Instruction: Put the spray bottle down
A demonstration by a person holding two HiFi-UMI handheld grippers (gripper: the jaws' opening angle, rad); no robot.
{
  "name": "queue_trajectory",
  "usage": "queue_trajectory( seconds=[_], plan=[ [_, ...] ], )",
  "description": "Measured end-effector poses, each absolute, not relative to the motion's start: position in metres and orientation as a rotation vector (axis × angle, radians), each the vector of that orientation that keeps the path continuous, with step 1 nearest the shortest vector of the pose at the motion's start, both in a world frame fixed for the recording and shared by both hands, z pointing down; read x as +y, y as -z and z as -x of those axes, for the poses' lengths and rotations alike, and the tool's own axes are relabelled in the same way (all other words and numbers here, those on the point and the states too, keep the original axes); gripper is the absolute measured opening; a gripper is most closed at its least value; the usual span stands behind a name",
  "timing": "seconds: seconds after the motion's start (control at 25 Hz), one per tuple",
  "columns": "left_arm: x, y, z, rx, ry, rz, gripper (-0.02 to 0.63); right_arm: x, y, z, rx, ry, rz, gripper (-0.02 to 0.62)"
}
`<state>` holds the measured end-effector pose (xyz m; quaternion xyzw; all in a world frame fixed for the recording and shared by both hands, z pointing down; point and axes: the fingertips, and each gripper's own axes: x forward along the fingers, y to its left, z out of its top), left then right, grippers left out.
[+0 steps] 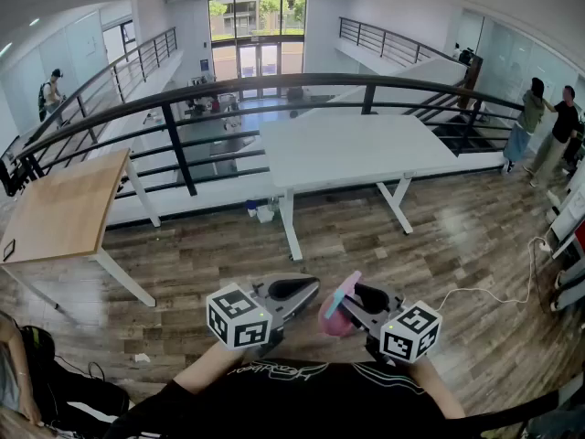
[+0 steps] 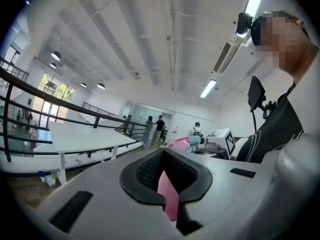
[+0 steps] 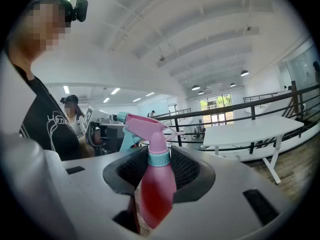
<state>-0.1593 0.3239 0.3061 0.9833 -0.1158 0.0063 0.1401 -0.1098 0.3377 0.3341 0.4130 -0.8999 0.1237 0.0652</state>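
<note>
Two grippers sit low in the head view, close to your chest and angled towards each other over the wood floor [image 1: 439,236]. Your right gripper [image 1: 358,293] carries the spray bottle [image 1: 338,320], pink with a teal collar. It is up in the air, just beside the tips of your left gripper [image 1: 309,289]. Beyond them stands a white counter [image 1: 356,149], well apart from the bottle. A wooden counter [image 1: 64,208] is off to the left, and a railing [image 1: 274,85] runs behind both.

In the left gripper view the jaws stand close together. The pads [image 2: 145,171] are clenched on a thin pink strip [image 2: 169,199] standing in the slit between them; what that strip is cannot be told. Past the jaw tips you see the bottle's pink and teal head off to the right, near the marker cube [image 2: 227,140] of the other gripper.

In the right gripper view the jaws stand wide and are grasping the spray bottle, with one of the black pads pressing on each side of its shoulder, about the teal collar. The bottle stands upright between them, its red-pink body down towards the camera. The trigger head rises above the jaws with its teal nozzle pointing left. The bottle is clear of floor and counter, held by the gripper alone.
</note>
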Motion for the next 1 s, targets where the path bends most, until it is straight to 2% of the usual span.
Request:
queue_trajectory(
  seconds=[0.72, 1.0],
  plan=[
    [0.290, -0.325, 0.216, -0.325, -0.042, -2.825, 0.006, 0.300, -0.345, 0.152, -2.699, -0.318, -1.378, 0.141],
    [0.261, -0.345, 0.208, -0.317, -0.051, -2.793, 0.006, 0.273, -0.365, 0.146, -2.717, -0.377, -1.362, 0.140]
  ],
)
